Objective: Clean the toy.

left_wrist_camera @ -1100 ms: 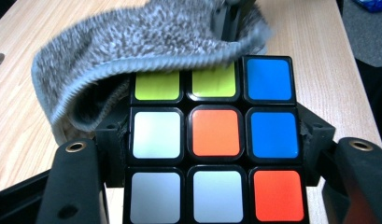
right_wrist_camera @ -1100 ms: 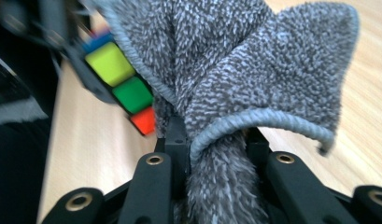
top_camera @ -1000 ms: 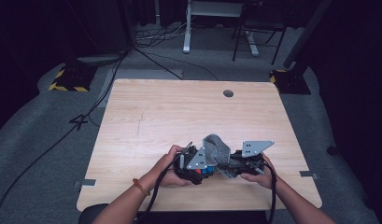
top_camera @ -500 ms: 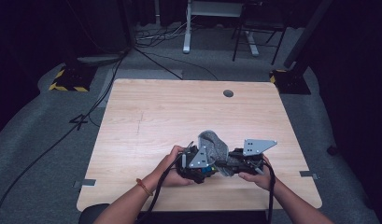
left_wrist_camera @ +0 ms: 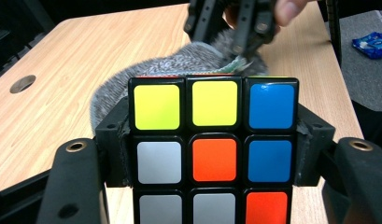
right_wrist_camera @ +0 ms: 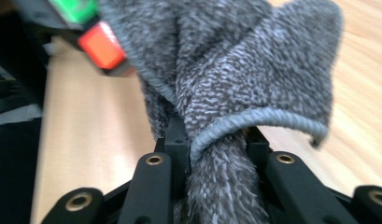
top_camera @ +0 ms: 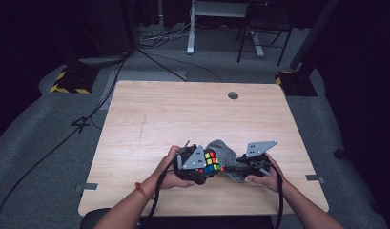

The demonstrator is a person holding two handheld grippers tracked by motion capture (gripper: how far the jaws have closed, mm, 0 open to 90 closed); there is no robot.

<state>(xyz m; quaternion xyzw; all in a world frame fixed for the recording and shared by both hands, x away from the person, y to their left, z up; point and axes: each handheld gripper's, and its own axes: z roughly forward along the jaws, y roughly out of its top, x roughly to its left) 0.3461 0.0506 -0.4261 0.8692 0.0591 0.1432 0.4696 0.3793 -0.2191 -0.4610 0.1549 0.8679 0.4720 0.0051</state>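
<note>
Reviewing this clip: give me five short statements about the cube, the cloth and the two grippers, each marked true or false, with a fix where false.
1. The left gripper clamps a puzzle cube. True.
2. The right gripper is empty. False: its fingers pinch a grey cloth.
3. The cloth lies flat at the table's far edge. False: it is bunched up against the cube near the table's near edge.
4. The cube's centre sticker facing the left gripper view is orange. True.
5. That face's top row is all yellow. False: yellow, yellow, blue.

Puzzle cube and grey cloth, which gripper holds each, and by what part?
Left gripper clamps the puzzle cube by two opposite side faces. Right gripper pinches the grey cloth at a bunched, hemmed edge.
</note>
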